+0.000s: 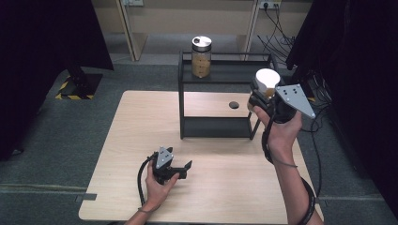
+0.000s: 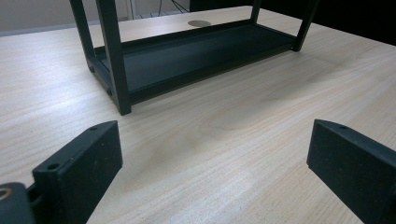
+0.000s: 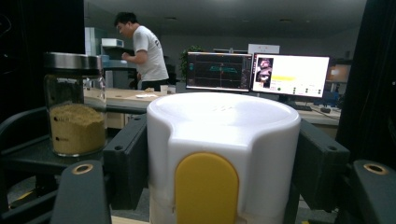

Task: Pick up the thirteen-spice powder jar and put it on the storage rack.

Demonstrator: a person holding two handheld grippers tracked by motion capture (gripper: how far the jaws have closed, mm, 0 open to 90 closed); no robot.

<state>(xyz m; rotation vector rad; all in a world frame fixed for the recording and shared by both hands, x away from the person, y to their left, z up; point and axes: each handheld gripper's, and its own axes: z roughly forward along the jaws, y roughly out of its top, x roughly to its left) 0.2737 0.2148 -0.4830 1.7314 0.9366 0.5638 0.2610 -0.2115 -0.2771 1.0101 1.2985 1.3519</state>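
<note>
Gripping white container (image 3: 223,154), right claw (image 3: 219,163), above rack's (image 1: 220,75) edge

Two grippers are in use: the left gripper (image 1: 185,167), one, low over the desk (image 1: 117,154), and the right gripper (image 1: 260,96), one, raised beside the rack. There are two containers: one white canister (image 3: 224,154) with a single yellow tab on its front, and one glass jar (image 1: 201,56) with a metal lid and tan granules inside. There is one black metal rack (image 1: 213,125), which has two shelves, an upper and a lower. The desk is one, with one round dark hole (image 1: 233,104) in its top. In the right gripper view, two lit monitors (image 3: 289,74) stand side by side in the background, along with one person (image 3: 144,49).
</note>
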